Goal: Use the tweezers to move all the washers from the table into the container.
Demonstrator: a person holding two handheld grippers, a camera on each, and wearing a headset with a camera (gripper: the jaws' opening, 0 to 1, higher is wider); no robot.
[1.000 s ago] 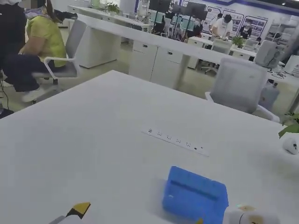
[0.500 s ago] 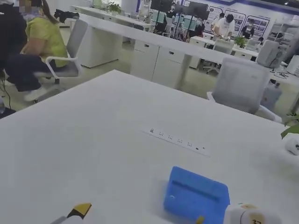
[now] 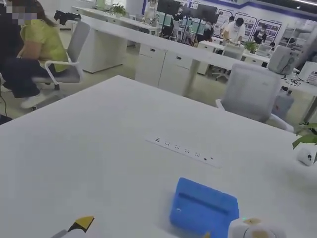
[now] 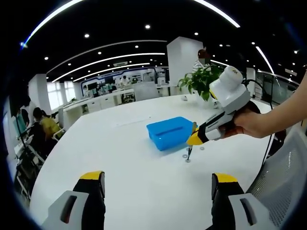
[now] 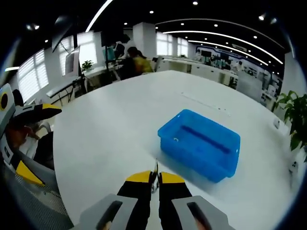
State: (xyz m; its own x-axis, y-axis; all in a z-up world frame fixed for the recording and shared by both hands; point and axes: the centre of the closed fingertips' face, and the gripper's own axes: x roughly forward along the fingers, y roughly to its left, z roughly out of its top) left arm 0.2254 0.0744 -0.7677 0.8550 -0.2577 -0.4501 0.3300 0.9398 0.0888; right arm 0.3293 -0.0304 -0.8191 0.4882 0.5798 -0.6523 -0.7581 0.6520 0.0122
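The blue container (image 3: pixel 204 208) sits on the white table (image 3: pixel 99 148) near its front edge; it also shows as the container (image 4: pixel 170 132) and the container (image 5: pixel 201 143). My right gripper (image 5: pixel 154 176) is shut on thin tweezers (image 5: pixel 155 168), just short of the container's near wall. From the left side, the right gripper (image 4: pixel 193 139) is held by a hand, with the tweezers' tip (image 4: pixel 188 153) pointing down at small washers (image 4: pixel 186 158) on the table beside the container. My left gripper (image 4: pixel 157 184) stands wide open, holding nothing, well back from them.
A row of sockets (image 3: pixel 184 149) is set into the table behind the container. A potted plant (image 4: pixel 201 79) stands at the table's far side. Office chairs (image 3: pixel 252 91) and people at other desks lie beyond. The left gripper (image 5: pixel 19 139) shows at the table's left edge.
The head camera has shifted slightly; the container and both grippers keep about the same places.
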